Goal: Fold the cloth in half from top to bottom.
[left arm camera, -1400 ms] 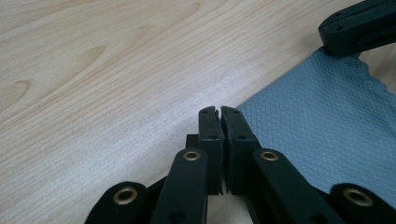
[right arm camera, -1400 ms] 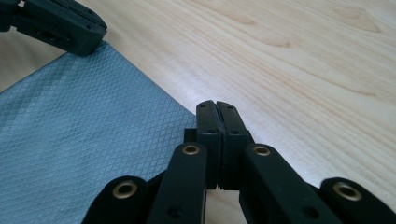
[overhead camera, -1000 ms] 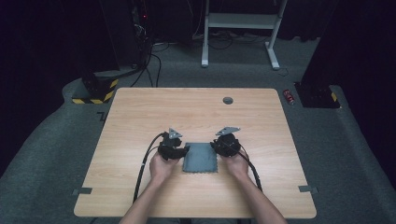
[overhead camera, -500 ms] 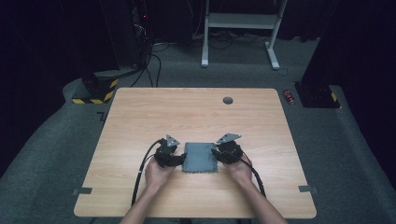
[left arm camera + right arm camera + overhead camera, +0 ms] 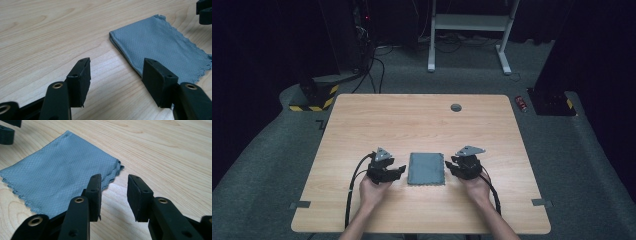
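Your two claws have slid out from the folded grey cloth (image 5: 426, 169), their jaws just opening, nothing between them. It lies flat between left claw (image 5: 400, 170) and right claw (image 5: 449, 165). Keep both clear and low; don't nudge its edges.

The cloth (image 5: 426, 168) is a grey woven fabric, matt, with a fine diamond weave and wavy stitched edges; it lies folded in layers. The table (image 5: 412, 120) is pale wood-grain laminate, smooth with a soft sheen. The left gripper (image 5: 116, 82) and right gripper (image 5: 113, 195) are matt black plastic with brass-coloured metal rivets; their fingers (image 5: 80, 80) carry flat black pads that look rubbery and dull. Each bears a grey matt plate (image 5: 383, 153) on top. The floor (image 5: 277, 165) around the table is rough grey carpet.
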`<action>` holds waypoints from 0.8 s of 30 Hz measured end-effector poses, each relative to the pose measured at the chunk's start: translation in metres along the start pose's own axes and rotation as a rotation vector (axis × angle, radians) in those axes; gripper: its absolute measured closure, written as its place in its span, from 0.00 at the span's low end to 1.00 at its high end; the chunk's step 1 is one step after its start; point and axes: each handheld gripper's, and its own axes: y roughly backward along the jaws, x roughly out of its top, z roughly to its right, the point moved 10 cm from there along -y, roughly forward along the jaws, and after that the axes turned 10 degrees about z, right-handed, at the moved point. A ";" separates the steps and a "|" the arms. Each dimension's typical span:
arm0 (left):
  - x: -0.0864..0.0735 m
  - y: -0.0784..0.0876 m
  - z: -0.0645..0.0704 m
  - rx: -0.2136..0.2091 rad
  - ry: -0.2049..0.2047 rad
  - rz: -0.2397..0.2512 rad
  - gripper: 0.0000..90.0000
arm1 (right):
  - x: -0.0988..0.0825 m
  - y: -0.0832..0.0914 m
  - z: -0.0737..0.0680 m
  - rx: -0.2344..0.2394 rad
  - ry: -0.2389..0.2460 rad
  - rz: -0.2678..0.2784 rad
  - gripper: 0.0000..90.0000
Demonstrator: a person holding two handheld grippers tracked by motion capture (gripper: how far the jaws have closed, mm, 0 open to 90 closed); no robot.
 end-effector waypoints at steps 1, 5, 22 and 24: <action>0.000 0.002 -0.001 -0.001 0.004 0.005 0.45 | 0.000 0.002 0.001 -0.002 -0.005 0.003 0.71; -0.002 0.010 -0.003 0.004 0.014 0.024 0.45 | -0.003 0.010 0.006 -0.013 -0.022 0.020 0.71; -0.021 0.038 -0.017 0.064 -0.001 0.040 0.43 | -0.031 0.037 0.027 -0.070 -0.084 0.022 0.70; -0.024 0.040 -0.019 0.067 0.004 0.039 0.43 | -0.034 0.040 0.030 -0.078 -0.092 0.024 0.70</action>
